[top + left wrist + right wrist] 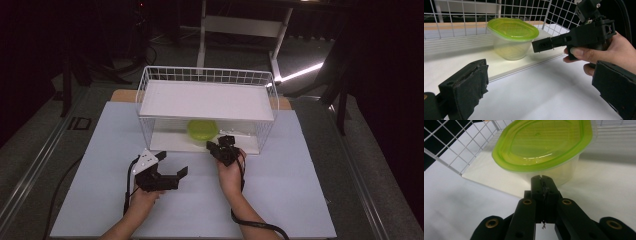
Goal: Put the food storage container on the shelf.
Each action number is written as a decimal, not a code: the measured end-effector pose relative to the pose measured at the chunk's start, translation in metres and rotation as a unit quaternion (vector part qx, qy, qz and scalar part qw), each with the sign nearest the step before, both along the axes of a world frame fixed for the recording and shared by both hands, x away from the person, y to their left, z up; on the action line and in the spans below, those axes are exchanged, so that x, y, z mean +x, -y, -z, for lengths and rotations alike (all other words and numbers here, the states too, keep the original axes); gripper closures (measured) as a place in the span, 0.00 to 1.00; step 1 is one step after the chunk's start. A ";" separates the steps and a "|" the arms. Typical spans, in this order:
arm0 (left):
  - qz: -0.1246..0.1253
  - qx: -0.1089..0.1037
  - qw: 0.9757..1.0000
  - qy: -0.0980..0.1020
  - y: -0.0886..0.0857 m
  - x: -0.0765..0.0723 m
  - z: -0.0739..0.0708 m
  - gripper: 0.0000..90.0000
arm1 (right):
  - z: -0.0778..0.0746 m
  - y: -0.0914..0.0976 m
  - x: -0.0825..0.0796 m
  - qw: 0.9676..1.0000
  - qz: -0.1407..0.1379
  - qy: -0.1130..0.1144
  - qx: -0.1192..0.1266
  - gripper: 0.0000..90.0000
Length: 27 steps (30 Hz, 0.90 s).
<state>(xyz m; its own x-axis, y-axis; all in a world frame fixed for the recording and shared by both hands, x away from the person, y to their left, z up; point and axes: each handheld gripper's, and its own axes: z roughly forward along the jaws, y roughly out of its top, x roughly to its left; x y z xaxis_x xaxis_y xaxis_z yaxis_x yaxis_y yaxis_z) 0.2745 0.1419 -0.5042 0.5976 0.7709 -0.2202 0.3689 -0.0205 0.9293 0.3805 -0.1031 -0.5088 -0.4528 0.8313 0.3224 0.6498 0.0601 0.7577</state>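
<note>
From above, near the middle of the frame, I see a white wire rack [207, 75] standing on the pale table [100, 150], with a green-lidded tub [202, 131] on its lower shelf under the white top shelf. My right gripper [220, 145] sits just below and right of the tub, at the front edge of that lower shelf, its jaws pressed together with nothing between them. My left gripper [174, 165] lies lower left of centre on the bare table, jaws spread wide and empty, well apart from the tub

Along the left gripper [541, 82], its two black jaws stand far apart at the lower left and lower right corners, holding nothing. The tub [511, 35] is in the upper middle, upright on the white shelf with wire mesh behind it, its green lid fitted on top. At the upper right a hand [609, 53] holds the right gripper [536, 46], whose closed tip points at the tub's side and is just beside it; I cannot tell whether it touches

Along the right gripper [542, 180], the jaws meet flat against each other at bottom centre, gripping nothing. The tub [544, 145] fills the upper half, and the closed tip is right at its clear wall below the lid's rim; contact I cannot make out
</note>
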 end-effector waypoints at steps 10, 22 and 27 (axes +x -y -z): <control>0.006 0.007 1.000 0.002 -0.001 -0.001 -0.005 0.02 | 0.002 -0.001 -0.013 1.000 -0.019 0.001 -0.005 0.98; 0.001 0.008 1.000 0.007 -0.006 -0.004 -0.005 0.02 | 0.004 -0.015 -0.005 1.000 -0.020 0.004 -0.011 0.99; 0.001 0.006 1.000 0.003 -0.006 -0.005 -0.002 0.02 | 0.002 -0.020 0.004 1.000 -0.016 0.009 -0.016 0.98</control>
<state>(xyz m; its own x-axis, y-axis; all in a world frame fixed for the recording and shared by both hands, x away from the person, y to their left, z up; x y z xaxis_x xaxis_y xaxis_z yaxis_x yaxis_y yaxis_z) 0.2699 0.1481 -0.5018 0.5999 0.7727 -0.2074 0.3632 -0.0320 0.9312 0.3842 -0.0832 -0.5109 -0.4844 0.8262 0.2875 0.6342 0.1052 0.7660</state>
